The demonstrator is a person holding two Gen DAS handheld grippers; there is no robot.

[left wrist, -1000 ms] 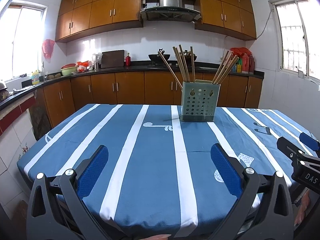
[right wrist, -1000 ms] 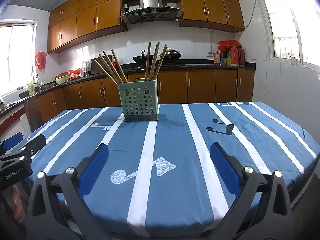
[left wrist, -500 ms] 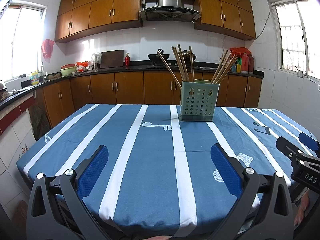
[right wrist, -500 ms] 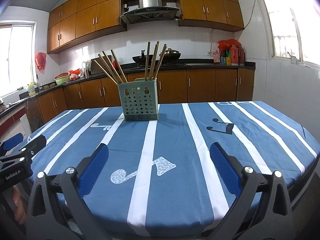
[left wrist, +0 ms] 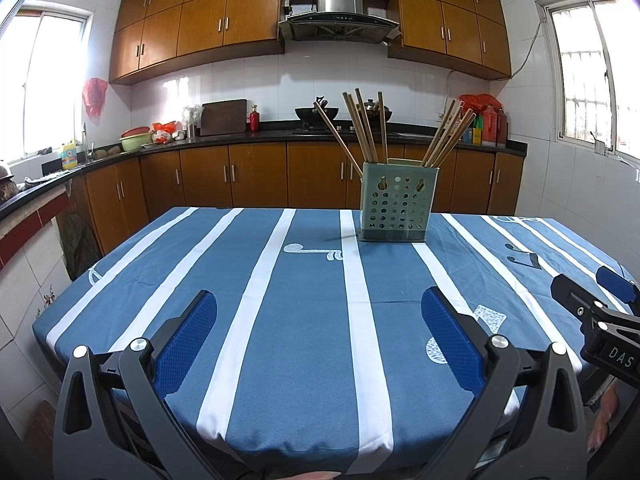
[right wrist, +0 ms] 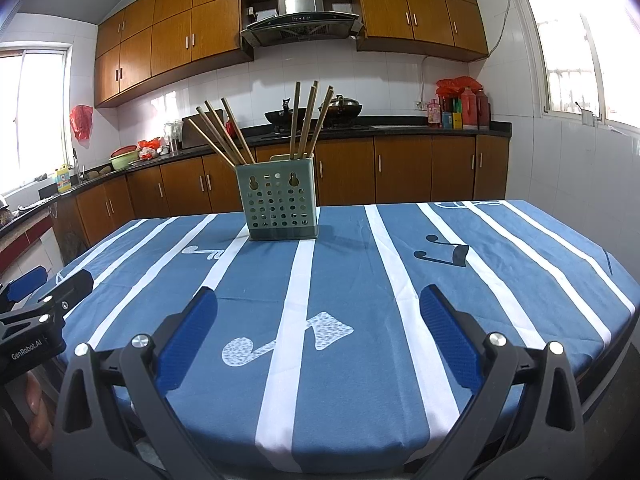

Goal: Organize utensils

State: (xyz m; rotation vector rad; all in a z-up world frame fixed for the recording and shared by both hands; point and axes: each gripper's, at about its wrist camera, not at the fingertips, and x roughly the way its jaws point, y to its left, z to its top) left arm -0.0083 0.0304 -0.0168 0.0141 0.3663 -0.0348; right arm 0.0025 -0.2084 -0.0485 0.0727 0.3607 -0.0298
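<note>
Leaning chopsticks (left wrist: 362,130) fan upward from the upright holder (left wrist: 394,202)

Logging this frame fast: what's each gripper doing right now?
Left gripper: open, holding nothing, above the blue tablecloth.
Right gripper: open, holding nothing, short of the chopstick holder.

Place: home kitchen | Walls: brown wooden cabinets (left wrist: 208,24) above and below, white tiles | Cooking: steel range hood (left wrist: 339,12) over a black wok (left wrist: 317,112) | Black counter (left wrist: 240,138): dark chopping board (left wrist: 223,117), red bottles (left wrist: 494,125) | Middle: bench in blue white-striped tablecloth (left wrist: 304,312)
</note>
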